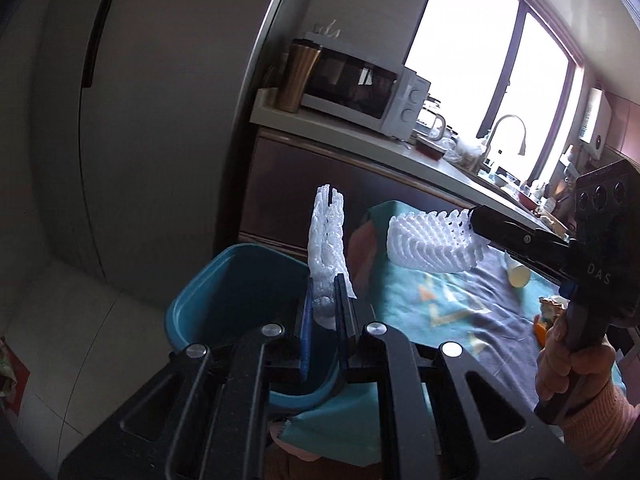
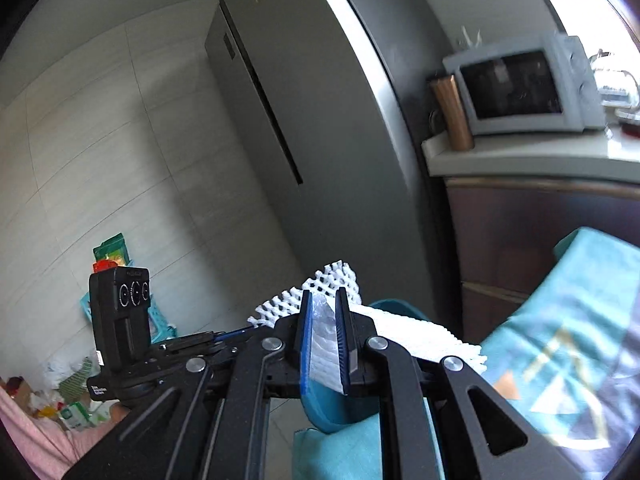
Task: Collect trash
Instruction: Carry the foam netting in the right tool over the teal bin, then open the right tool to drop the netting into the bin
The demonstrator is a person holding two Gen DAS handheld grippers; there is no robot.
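Both tools had hold of white foam fruit netting, one piece each, and both were carried toward the blue bin (image 1: 224,292), which looked like the reason for the raised, forward-pointing pose: the trash had to clear the rim before being let go.

The left tool (image 1: 325,304) was closed down to a narrow gap on the lower end of its net (image 1: 328,240). The piece stood upright out of the fingers, its free end well above them. It hung over the near-right rim of the bin, so my judgement was that a small move left would put it over the opening.

The right tool (image 2: 325,340) was likewise clamped nearly shut on the other net (image 2: 412,340), gripping it at one end. In the left view that net (image 1: 432,240) stuck out sideways from the fingertips, above the teal cloth (image 1: 440,308) on the table, to the right of the bin and apart from it. In the right view the bin's blue rim (image 2: 320,412) showed just below the fingers.

More scraps, a pale cup (image 1: 518,274) and some wrapper (image 1: 554,306), lay on the cloth farther right, untouched.
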